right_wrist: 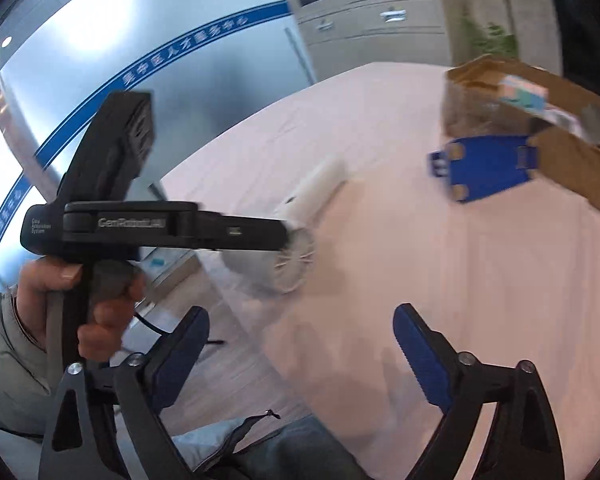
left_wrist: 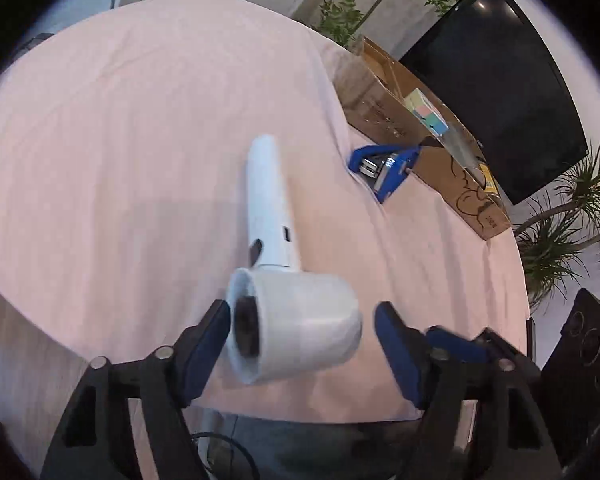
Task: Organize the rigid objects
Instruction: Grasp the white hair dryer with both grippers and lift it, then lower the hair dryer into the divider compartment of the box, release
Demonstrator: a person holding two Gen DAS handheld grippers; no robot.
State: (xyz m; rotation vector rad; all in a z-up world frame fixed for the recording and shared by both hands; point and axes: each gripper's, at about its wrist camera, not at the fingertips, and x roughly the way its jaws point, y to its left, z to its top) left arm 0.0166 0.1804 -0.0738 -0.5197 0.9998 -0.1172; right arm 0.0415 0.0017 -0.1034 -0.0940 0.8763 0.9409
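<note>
Now left gripper (left_wrist: 300, 334) straddles the hair dryer (left_wrist: 288, 320), jaws wide.
Right gripper (right_wrist: 300, 354) hangs wide, holding nothing; blue stapler (left_wrist: 384, 168) touches cardboard box (left_wrist: 432, 160).

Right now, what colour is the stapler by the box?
Blue stapler, clearest in the left wrist view.

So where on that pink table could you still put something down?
Bare pink cloth spreads left of the white hair dryer. A narrower strip lies between dryer and blue stapler. It gets crowded at the cardboard box, which the stapler sits against.

Right tongs (right_wrist: 300, 354) gape above the pink table (right_wrist: 480, 260); hair dryer (right_wrist: 296, 236) ahead.
</note>
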